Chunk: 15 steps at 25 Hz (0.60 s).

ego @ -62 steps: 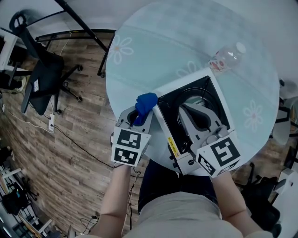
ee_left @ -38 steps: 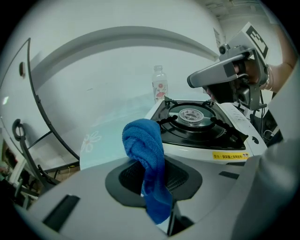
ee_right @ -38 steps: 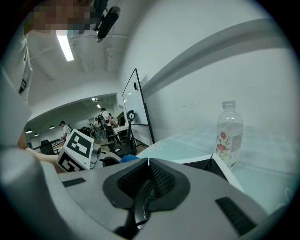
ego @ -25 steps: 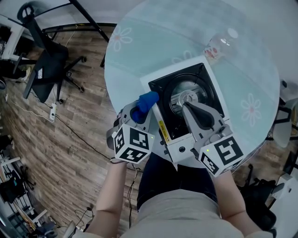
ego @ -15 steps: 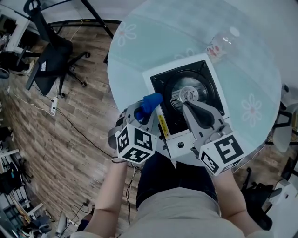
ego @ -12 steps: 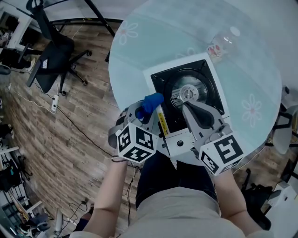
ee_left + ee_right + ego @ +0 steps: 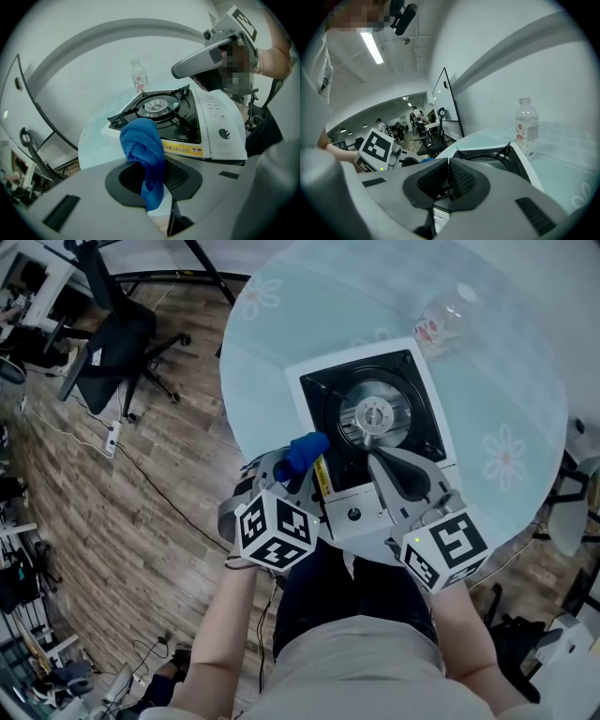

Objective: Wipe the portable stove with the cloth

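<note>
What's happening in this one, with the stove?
A person holds a gripper in each hand over a round table. The left gripper is shut on a blue cloth, held at the near left edge of the portable stove; contact isn't clear. The right gripper is shut and empty over the stove's front panel. A plastic bottle stands beyond the stove.

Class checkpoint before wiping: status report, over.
Left gripper shut on blue cloth, left of stove. Right gripper shut, empty, over stove front. Bottle at far corner.

Tabletop lies open left of the stove; a bottle stands beyond.
</note>
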Available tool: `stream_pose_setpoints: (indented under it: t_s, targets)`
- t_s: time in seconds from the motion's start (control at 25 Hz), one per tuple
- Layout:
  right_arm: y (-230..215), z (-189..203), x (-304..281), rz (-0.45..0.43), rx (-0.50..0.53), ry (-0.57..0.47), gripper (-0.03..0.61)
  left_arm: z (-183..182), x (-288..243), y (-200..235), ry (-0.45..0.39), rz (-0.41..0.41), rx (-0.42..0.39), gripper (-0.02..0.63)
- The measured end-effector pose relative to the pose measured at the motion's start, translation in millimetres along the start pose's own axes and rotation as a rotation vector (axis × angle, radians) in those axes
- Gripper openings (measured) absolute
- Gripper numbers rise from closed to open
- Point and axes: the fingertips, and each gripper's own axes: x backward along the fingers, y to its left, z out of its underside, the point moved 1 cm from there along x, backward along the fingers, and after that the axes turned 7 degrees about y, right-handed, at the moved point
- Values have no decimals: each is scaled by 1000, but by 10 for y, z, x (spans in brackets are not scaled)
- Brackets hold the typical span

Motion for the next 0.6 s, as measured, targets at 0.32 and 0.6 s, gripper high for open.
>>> stream_pose_setpoints:
  t_s: [0.32, 0.6]
  targets:
    - [43, 100, 150, -17, 12, 5, 23, 129, 83, -230, 70, 6, -41, 91]
    - [75, 168, 259, -28, 27, 9, 23, 170, 130, -362, 83, -5, -14, 91]
